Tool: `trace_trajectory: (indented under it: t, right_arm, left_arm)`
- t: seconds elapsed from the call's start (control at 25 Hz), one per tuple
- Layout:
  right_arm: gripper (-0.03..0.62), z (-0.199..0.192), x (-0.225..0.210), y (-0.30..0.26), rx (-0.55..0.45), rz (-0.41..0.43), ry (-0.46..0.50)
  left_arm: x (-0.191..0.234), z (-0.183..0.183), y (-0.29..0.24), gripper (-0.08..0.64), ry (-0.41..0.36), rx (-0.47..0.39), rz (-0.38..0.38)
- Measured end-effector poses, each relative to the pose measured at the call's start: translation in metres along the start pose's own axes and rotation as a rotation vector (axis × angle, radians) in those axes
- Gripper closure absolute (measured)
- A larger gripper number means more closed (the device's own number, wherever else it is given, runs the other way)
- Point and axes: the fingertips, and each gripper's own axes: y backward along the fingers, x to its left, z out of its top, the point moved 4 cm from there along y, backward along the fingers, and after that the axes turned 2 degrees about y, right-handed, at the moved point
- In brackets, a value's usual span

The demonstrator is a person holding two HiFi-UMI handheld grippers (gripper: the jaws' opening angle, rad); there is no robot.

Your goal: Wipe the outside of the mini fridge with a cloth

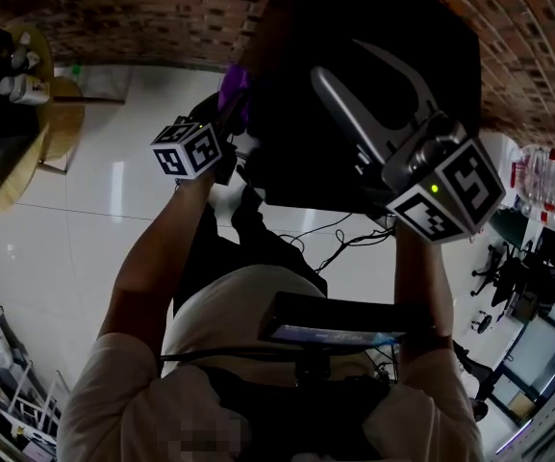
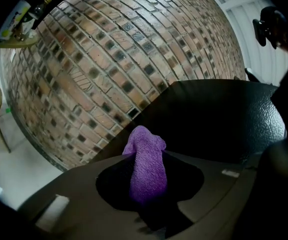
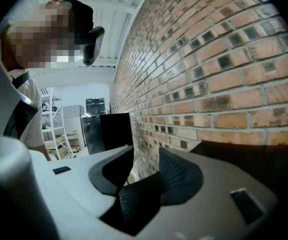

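The black mini fridge (image 1: 450, 56) stands against the brick wall; in the left gripper view its pebbled black top (image 2: 218, 114) fills the right side. My left gripper (image 1: 227, 114) is at the fridge's left edge, shut on a bunched purple cloth (image 1: 236, 83). The cloth (image 2: 146, 169) pokes out between the jaws of that gripper (image 2: 146, 156), toward the fridge's corner. My right gripper (image 1: 354, 75) reaches over the fridge's top. In the right gripper view this gripper (image 3: 144, 159) stands open with nothing between its ribbed pads (image 3: 176, 176), and it faces the brick wall.
The brick wall (image 2: 109, 59) runs behind the fridge. A round wooden table (image 1: 56, 114) with bottles (image 1: 22, 85) stands at left. Cables (image 1: 340, 243) lie on the white floor. Water bottles (image 1: 546, 176) and office chairs (image 1: 508, 268) are at right, metal shelving (image 1: 8, 373) at lower left.
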Motion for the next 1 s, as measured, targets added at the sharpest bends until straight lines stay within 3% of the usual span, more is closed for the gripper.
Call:
trace_trajectory:
  t: [0.28,0.52,0.84,1.0]
  right_arm:
    - [0.442,-0.002,0.012,-0.019,0.058,0.060,0.022]
    - [0.442,0.000,0.011,-0.020,0.066,0.069,0.018]
    - [0.442,-0.001,0.011,-0.020,0.058,0.068,0.021]
    - [0.442,-0.001,0.011,-0.020,0.060,0.069,0.016]
  left_arm:
    - [0.020,-0.020,-0.007,0.448,0.003,0.058,0.017]
    - [0.043,-0.044,-0.014,0.451,0.061,0.106,0.057]
    - [0.074,-0.058,-0.023,0.453,-0.080,0.193,0.156]
    - [0.085,-0.068,-0.025,0.453,-0.090,0.219,0.182]
